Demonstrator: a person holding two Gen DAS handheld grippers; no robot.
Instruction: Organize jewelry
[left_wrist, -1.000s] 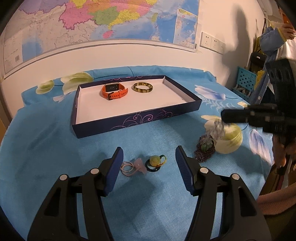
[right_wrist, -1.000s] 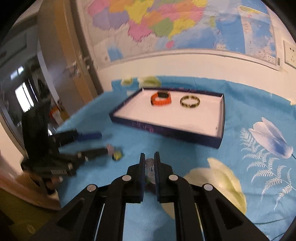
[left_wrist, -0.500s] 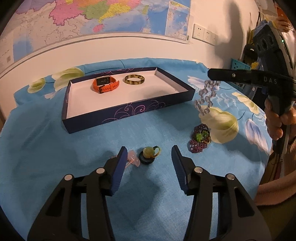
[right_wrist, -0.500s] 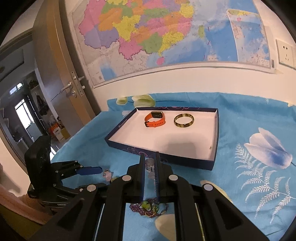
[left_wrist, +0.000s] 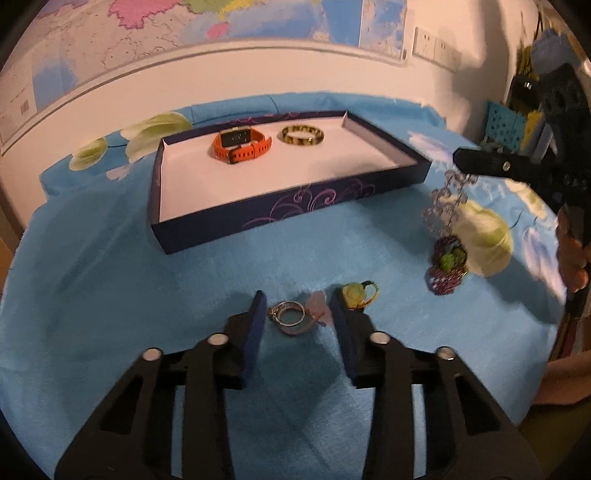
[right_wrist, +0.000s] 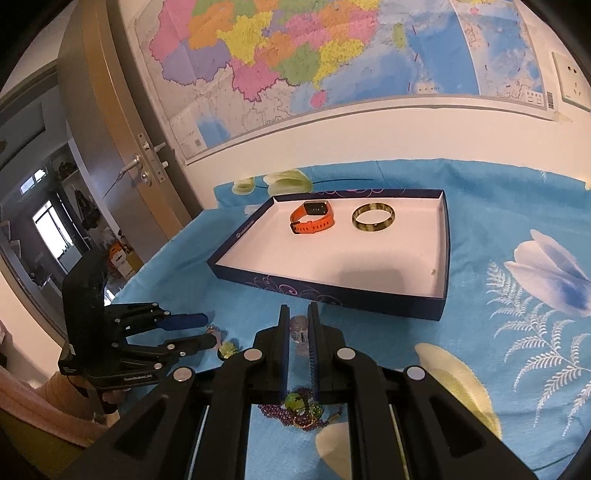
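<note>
A dark blue tray (left_wrist: 332, 201) (right_wrist: 445, 258) holds an orange watch (left_wrist: 242, 144) (right_wrist: 313, 218) and a mottled bangle (left_wrist: 303, 135) (right_wrist: 373, 218). My left gripper (left_wrist: 298, 308) is open, low over the cloth, its fingers either side of silver rings (left_wrist: 290, 314) and a pink piece (left_wrist: 318, 309). A yellow-green bead charm (left_wrist: 356, 291) lies just right of it. My right gripper (right_wrist: 297, 325) is shut on a clear bead bracelet (right_wrist: 298, 328) (left_wrist: 445, 201), held above a purple bead necklace (left_wrist: 447, 266) (right_wrist: 299, 410).
The table wears a blue cloth with flower prints (right_wrist: 546, 273). A wall with a map (right_wrist: 332, 66) stands behind the tray. A wooden door (right_wrist: 122, 147) is at the left. A blue basket (left_wrist: 504, 123) sits at the far right.
My left gripper has shifted left and lower, so the rings now lie between its fingers. My right gripper has lifted the clear bracelet up and moved it toward the tray.
</note>
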